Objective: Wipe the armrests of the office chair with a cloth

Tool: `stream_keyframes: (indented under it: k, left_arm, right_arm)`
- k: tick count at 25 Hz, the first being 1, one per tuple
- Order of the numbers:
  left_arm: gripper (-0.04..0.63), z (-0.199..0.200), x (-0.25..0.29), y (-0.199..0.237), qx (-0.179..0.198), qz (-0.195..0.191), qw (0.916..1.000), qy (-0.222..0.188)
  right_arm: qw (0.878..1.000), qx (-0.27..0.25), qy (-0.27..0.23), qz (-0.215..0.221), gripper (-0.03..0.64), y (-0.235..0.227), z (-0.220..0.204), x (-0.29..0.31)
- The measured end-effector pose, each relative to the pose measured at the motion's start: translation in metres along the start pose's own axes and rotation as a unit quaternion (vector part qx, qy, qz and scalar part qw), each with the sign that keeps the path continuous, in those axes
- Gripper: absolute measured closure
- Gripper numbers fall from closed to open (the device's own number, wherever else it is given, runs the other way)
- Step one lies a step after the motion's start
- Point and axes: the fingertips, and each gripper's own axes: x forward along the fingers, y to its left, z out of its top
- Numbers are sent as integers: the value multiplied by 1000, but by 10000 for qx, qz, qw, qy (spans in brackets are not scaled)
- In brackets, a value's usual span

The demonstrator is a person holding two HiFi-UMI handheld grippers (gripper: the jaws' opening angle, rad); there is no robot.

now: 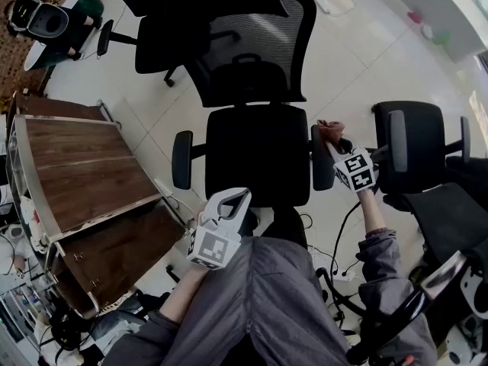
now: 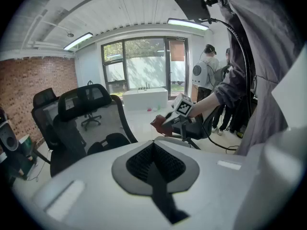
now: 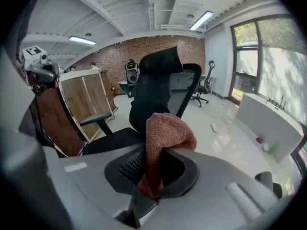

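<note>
A black office chair (image 1: pixel 255 155) stands in front of me, with a left armrest (image 1: pixel 181 160) and a right armrest (image 1: pixel 322 162). My right gripper (image 1: pixel 334 137) is shut on a pinkish-brown cloth (image 1: pixel 329 130) at the rear end of the right armrest; whether the cloth touches it I cannot tell. In the right gripper view the cloth (image 3: pixel 165 131) bulges up from between the jaws of that gripper (image 3: pixel 158 152). My left gripper (image 1: pixel 232 204) hangs near the seat's front edge, shut and holding nothing (image 2: pixel 154 145). It looks across at the cloth (image 2: pixel 159 124).
A wooden cabinet (image 1: pixel 84 174) stands close on the left. A second black chair (image 1: pixel 415 151) is just right of the right armrest, and another (image 1: pixel 175 21) is behind. Cables (image 1: pixel 335 258) lie on the floor. People (image 2: pixel 208 75) stand at the back.
</note>
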Motion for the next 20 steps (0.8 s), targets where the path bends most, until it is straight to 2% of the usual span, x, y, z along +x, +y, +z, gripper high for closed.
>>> stream_keyframes:
  k: [4,8,13,20]
  left_arm:
    - [580,1,17,-7,9,-59,9999,135]
    - [580,-3,25,0,-26,-4,9997,227]
    - [580,3,36,-1,-74,-49,9998,168]
    - [580,20,51,-17,112,-370,9993,-22]
  right_arm:
    - [9984,-308,475,60,572,-36,-19,41]
    - [9961,-382,773,195,572,-40,-30,64]
    - [9941,-445,884,434,572,-16,-48,58]
    - [9918,-373,955,760,572,56,-89,4]
